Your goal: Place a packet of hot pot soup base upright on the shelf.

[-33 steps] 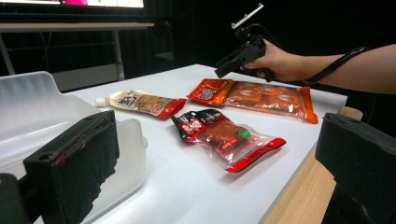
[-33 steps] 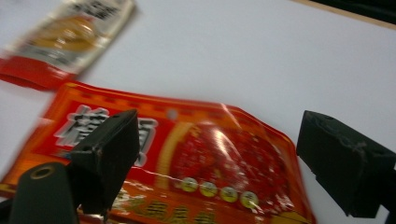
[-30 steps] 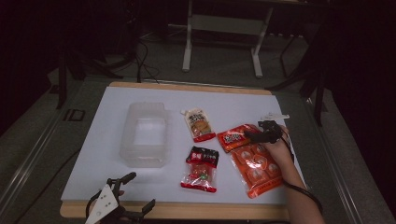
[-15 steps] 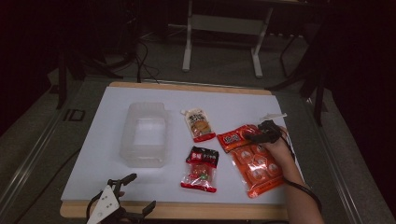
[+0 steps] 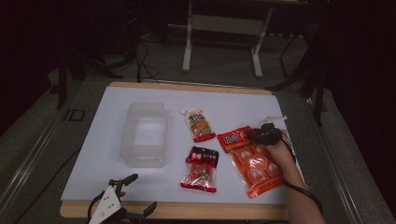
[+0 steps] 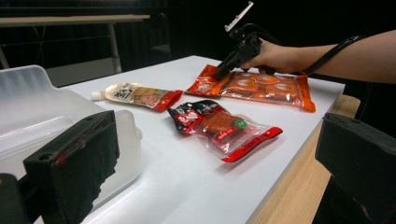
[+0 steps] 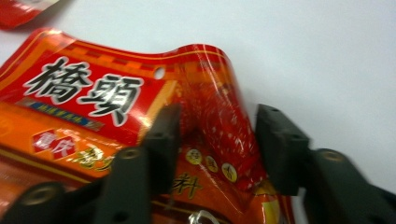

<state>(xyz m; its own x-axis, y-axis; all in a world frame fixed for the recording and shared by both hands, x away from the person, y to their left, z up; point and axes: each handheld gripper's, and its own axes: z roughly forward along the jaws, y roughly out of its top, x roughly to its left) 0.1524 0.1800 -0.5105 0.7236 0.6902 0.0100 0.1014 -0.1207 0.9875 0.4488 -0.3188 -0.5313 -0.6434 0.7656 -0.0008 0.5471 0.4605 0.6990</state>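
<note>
A large orange snack packet (image 5: 254,161) lies at the right of the white board (image 5: 233,100). My right gripper (image 5: 261,135) points down at the packet's top end, and its jaws have just been closing. In the right gripper view the packet (image 7: 93,107) buckles up between the two pads of the gripper (image 7: 215,140), which pinch its red corner. The left gripper view shows that gripper (image 6: 224,70) on the packet (image 6: 261,86). My left gripper (image 5: 140,193) rests at the front left edge, open with nothing between its fingers (image 6: 74,154).
A clear plastic box (image 5: 144,135) stands at the left of the board. A beige spouted pouch (image 5: 199,124) lies in the middle, and a red-and-black packet (image 5: 201,168) lies in front of it. A metal stand (image 5: 222,23) is on the floor beyond the table.
The right gripper's jaws have drawn together on the top end of the orange packet. The hand has barely shifted. The left gripper has stayed put.
</note>
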